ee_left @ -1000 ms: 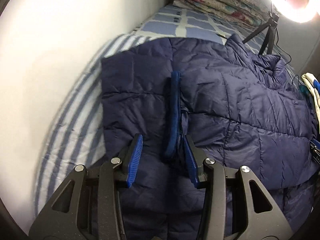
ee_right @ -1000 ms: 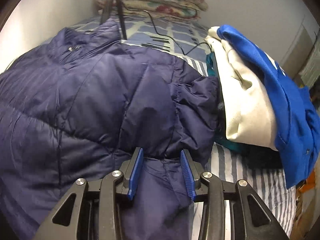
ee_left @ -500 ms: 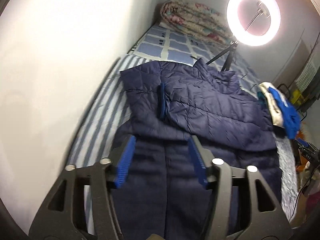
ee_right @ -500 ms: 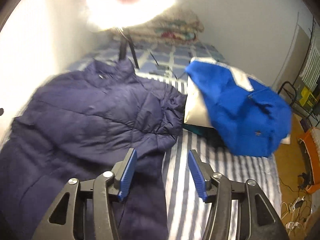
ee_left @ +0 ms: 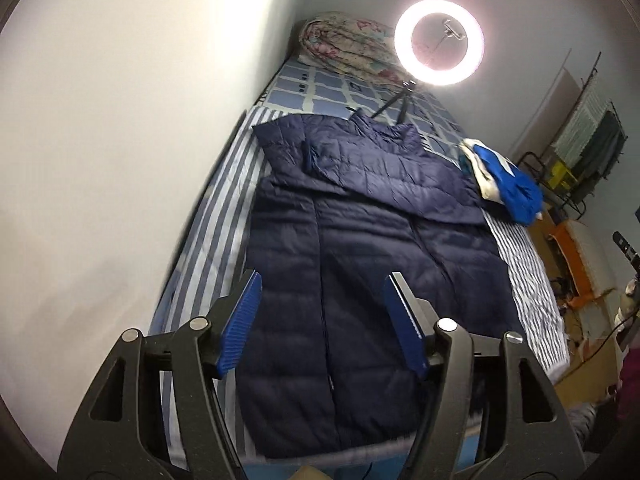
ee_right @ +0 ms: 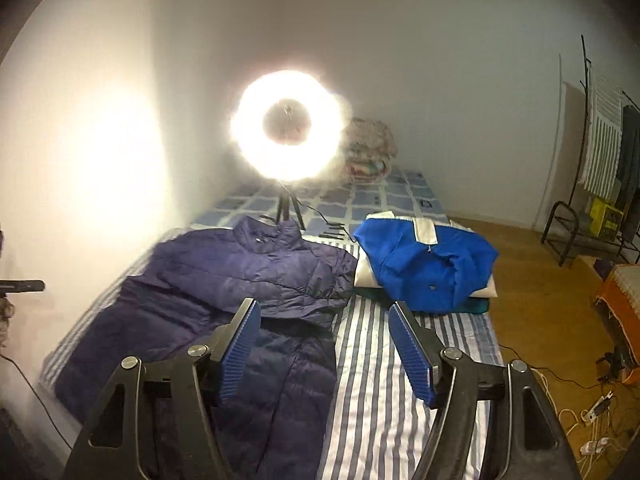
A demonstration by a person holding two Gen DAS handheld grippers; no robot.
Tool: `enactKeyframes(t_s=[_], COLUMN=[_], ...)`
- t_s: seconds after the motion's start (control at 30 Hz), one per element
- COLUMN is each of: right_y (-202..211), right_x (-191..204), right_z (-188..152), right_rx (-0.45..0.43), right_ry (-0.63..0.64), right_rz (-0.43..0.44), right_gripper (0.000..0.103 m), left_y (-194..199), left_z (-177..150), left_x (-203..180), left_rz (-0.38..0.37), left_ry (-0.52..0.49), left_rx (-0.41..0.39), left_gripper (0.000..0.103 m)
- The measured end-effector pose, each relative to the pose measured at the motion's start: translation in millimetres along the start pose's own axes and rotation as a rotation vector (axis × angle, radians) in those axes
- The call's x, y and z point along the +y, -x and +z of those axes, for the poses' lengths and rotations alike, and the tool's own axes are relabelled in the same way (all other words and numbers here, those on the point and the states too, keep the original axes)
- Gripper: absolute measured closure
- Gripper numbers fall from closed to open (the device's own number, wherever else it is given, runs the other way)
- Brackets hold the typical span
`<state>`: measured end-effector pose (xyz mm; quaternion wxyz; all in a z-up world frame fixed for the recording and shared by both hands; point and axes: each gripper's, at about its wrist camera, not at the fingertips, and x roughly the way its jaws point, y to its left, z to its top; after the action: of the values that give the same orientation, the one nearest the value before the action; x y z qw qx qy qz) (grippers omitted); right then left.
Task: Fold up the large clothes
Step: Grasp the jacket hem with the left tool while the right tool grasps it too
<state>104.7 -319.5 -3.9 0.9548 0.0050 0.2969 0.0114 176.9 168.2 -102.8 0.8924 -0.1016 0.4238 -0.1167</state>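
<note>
A long navy quilted coat lies flat along the striped bed, collar at the far end, both sleeves folded in across its chest. My left gripper hangs high above the coat's lower half, its jaws opening with nothing between them. In the right wrist view the same coat lies at the left. My right gripper hovers well above the coat's right edge and the striped sheet, jaws opening, with nothing between them either.
A lit ring light on a tripod stands past the collar. Beside the coat sits a pile of clothes topped by a blue jacket. A rolled floral quilt lies at the bed's head. A wall runs along the left; cables and a rack stand on the floor at right.
Both grippers let go of the coat's sleeves, opened wider, and pulled up and back from the coat. The whole coat and the room have come into view.
</note>
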Motion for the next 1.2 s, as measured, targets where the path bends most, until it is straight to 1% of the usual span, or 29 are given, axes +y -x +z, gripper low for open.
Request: enactKeyframes(t_s=[0.1,0.2,0.27,0.37,0.47,0.53,0.57,0.63,0.67,0.77,0.93,1.0,1.03,1.13,1.2], right_y=[39,53,52,41,16,1,-7,-21,-25,-39,-56,-63,-66,-69,-69], right_x=[0,1,0,-2,-7,-5,-6,-7,-8,-8,-14,-14,-14,-13,-10], right_z=[-14,-41,-64,-100,-137,-160,-170,-188,-193,-213,-242,-252,-255,-266,-269], right_rx=[0.007,0.063,0.104,0.189,0.286,0.334,0.361,0.415,0.431,0.476,0.540,0.568,0.581,0.601,0.600], right_ry=[0.003,-0.015,-0.028,-0.066,-0.132,-0.129,-0.148,-0.216,-0.231,-0.257,-0.371,-0.398,-0.412,-0.468,-0.489], right_rz=[0.041,0.081,0.090,0.107,0.128,0.107,0.111,0.169,0.179,0.171,0.212,0.221,0.231,0.286,0.327], right_gripper=[0.033,0.033,0.033,0.033,0.033,0.033,0.033,0.033,0.034,0.034,0.034,0.035,0.037,0.040,0.043], left_y=[10,5,-7,-27,-44,-54,-58,-63,-65,-70,-80,-81,-81,-84,-87], left_z=[-24,-49,-67,-94,-114,-127,-132,-142,-146,-157,-168,-169,-169,-169,-169], left_x=[5,20,32,48,62,70,72,73,73,75,80,79,79,77,75], left_rz=[0.009,0.006,0.000,-0.005,-0.024,-0.042,-0.047,-0.046,-0.047,-0.047,-0.064,-0.071,-0.079,-0.102,-0.106], left_ry=[-0.002,0.050,0.102,0.168,0.253,0.308,0.320,0.329,0.332,0.351,0.390,0.390,0.390,0.399,0.394], left_rx=[0.033,0.081,0.130,0.190,0.233,0.263,0.274,0.288,0.297,0.309,0.333,0.328,0.327,0.336,0.338], left_gripper=[0.037,0.037,0.037,0.038,0.038,0.038,0.038,0.038,0.038,0.038,0.038,0.038,0.040,0.053,0.056])
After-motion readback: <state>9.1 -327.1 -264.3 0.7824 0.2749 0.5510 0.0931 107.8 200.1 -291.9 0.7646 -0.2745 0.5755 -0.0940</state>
